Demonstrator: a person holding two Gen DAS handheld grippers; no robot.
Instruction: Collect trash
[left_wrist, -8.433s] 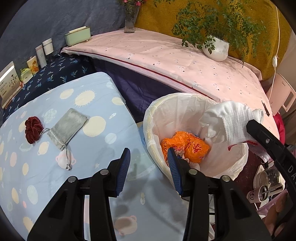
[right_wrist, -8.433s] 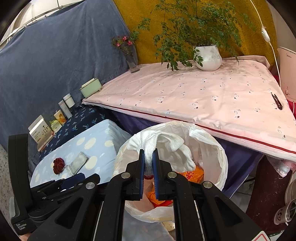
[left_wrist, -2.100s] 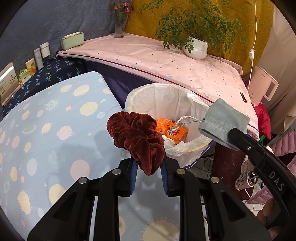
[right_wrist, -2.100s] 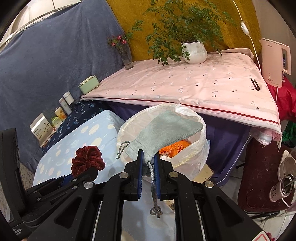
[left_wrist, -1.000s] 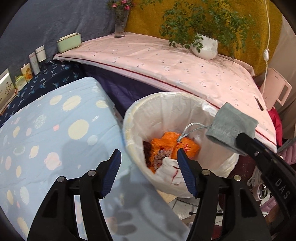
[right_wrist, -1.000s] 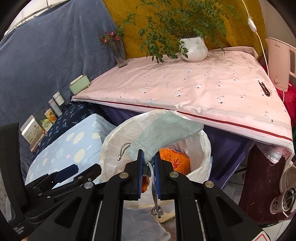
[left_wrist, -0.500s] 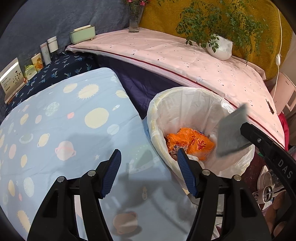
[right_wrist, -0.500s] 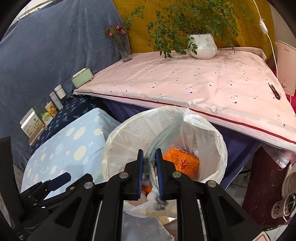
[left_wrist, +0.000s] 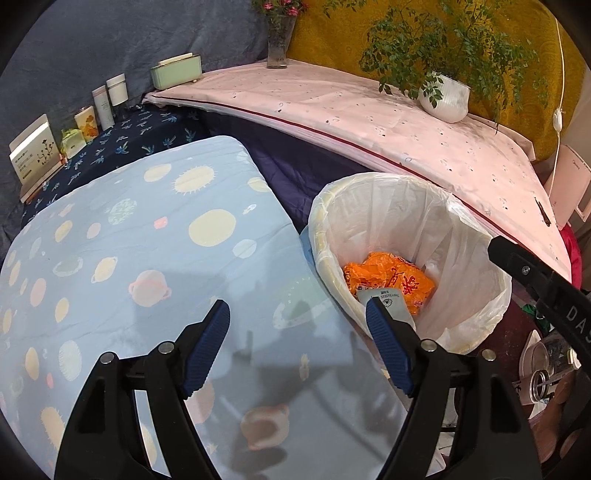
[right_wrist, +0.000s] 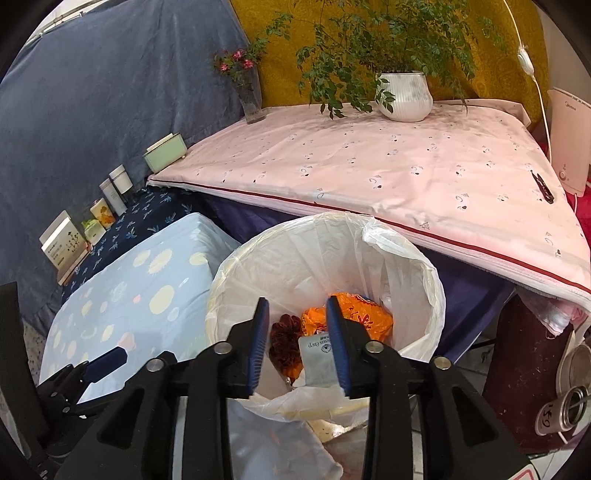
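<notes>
White, crinkled plastic lines the round trash bin (right_wrist: 325, 258), its bag folded over the rim and bunched in soft pleats. Inside lie a crumpled orange plastic bag (right_wrist: 354, 314) with red print, a dark red velvety scrunchie (right_wrist: 284, 343) and a flat grey pouch (right_wrist: 317, 354) with small lettering, leaning against the near wall of the liner. From the left wrist camera the same grey pouch (left_wrist: 388, 306) sits against the orange bag at the bottom.

The right gripper (right_wrist: 297, 339) hangs over the bin mouth, its ribbed blue pads parted and opening, with nothing pressed between them; the pouch and scrunchie show through the gap, down in the bin. The left gripper (left_wrist: 295, 347) is over the edge of the pale blue sheet (left_wrist: 147, 258), its jaws spread wide and opening, empty.

That sheet is smooth cotton printed with cream suns, planets and dots, and the bin stands just beside its corner. Behind the bin runs a raised surface under a pink cloth (right_wrist: 369, 173) with tiny motifs and a dark red piping line. On it stand a white ribbed pot (right_wrist: 404, 96) with a leafy green plant, a glass vase (right_wrist: 251, 99) of small pink flowers and a mint-green box (right_wrist: 164, 153). Small cartons and jars line a navy patterned cloth (right_wrist: 147, 218). A blue-grey drape and a mustard fabric hang behind.
</notes>
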